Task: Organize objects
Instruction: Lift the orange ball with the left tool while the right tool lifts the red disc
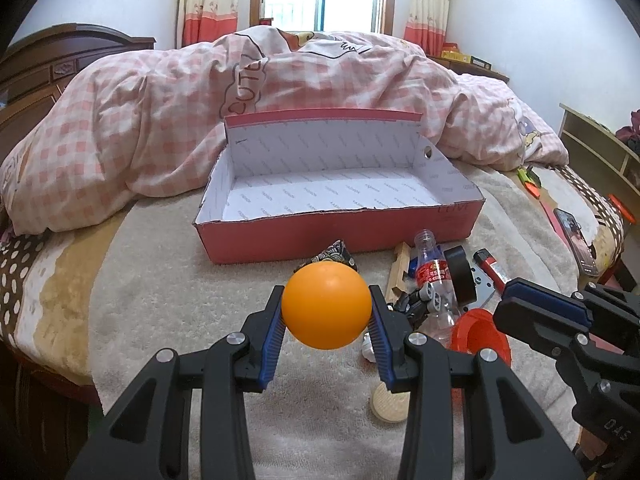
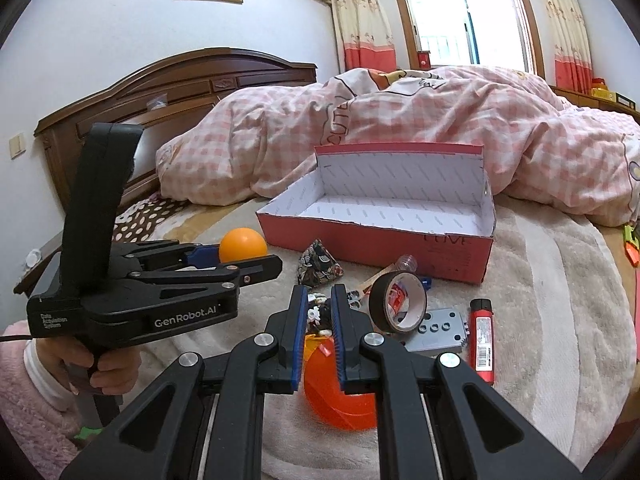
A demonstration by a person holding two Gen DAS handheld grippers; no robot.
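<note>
My left gripper (image 1: 326,291) is shut on an orange ball (image 1: 326,306), held above the bed short of the open pink shoebox (image 1: 340,236). From the right wrist view the ball (image 2: 243,245) sits between the left gripper's (image 2: 240,258) fingers, left of the box (image 2: 380,240), which has nothing inside. My right gripper (image 2: 320,290) is shut with nothing in it and hovers over an orange cup (image 2: 340,396) lying on its side. In the left wrist view the right gripper (image 1: 506,300) reaches in from the right, beside the cup (image 1: 478,334).
In front of the box lie a patterned pouch (image 2: 318,266), a dark tape roll (image 2: 398,306), a plastic bottle (image 1: 434,276), a red lighter (image 2: 482,346), a grey plate (image 2: 438,332) and a wooden piece (image 1: 400,272). A checked duvet (image 1: 200,100) is heaped behind. A phone (image 1: 576,240) lies at the bed's right edge.
</note>
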